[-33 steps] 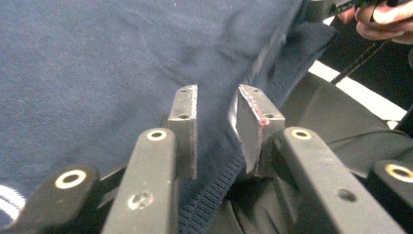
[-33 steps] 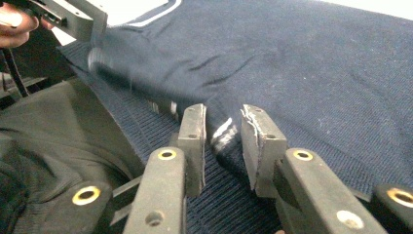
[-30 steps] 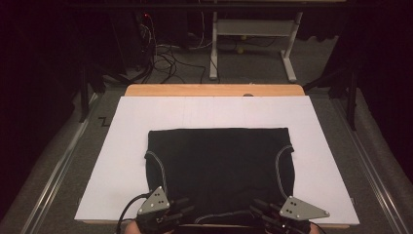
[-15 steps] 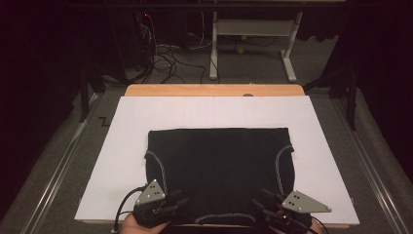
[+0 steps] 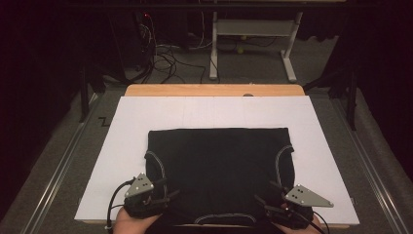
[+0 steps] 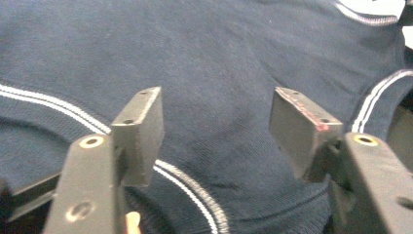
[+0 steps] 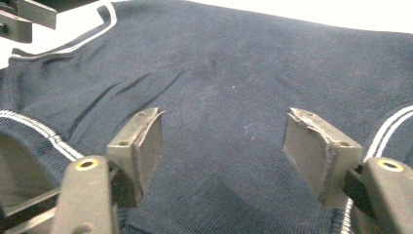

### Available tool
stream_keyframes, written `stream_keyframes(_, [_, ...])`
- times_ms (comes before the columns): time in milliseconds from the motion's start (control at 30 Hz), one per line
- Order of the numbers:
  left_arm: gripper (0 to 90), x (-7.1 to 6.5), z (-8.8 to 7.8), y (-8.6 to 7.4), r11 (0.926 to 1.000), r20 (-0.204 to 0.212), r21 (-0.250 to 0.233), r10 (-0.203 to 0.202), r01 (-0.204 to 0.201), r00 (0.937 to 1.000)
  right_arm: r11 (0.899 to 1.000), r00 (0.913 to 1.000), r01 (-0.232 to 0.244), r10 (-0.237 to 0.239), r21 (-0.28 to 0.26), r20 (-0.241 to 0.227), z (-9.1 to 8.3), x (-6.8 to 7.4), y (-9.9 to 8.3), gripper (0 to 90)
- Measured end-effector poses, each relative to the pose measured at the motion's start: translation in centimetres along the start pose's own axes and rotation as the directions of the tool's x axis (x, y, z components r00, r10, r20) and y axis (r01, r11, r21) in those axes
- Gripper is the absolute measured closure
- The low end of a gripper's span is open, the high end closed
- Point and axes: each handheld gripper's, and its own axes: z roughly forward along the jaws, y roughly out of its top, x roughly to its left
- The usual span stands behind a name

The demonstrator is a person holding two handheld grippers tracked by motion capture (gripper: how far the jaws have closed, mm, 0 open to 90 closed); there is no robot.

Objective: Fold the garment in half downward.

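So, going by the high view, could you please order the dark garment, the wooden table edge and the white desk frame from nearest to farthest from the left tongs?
1. Dark garment: directly under the left tongs, near edge.
2. Wooden table edge: beyond the white sheet.
3. White desk frame: farthest, on the floor behind.

Dark navy knit garment (image 5: pixel 216 170) with white double-stripe trim; white sheet (image 5: pixel 214 114) over pale wooden desk (image 5: pixel 214 90); grey floor (image 5: pixel 380 161).
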Motion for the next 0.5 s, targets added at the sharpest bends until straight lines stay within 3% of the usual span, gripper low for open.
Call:
stream_keyframes(267, [16.7, 1.2, 0.1, 0.0, 0.9999, -0.043, -0.012, -0.001, 0.0, 0.9991, 1.0, 0.9994, -0.026, 0.027, -0.017, 0.024, 0.3, -0.8, 0.1, 16.1])
stream_keyframes(367, [11.2, 2.0, 0.1, 0.1, 0.9996, -0.043, -0.011, -0.028, 0.027, 0.9987, 0.999, 0.999, -0.029, 0.03, -0.02, 0.035, 0.3, -1.1, 0.2, 12.3])
stream_keyframes(500, [4.9, 3.1, -0.4, 0.2, 0.9978, -0.064, -0.041, -0.055, 0.053, 0.9964, 0.999, 0.9974, -0.043, 0.044, -0.025, 0.057, 0.4, -1.3, 0.5, 0.0])
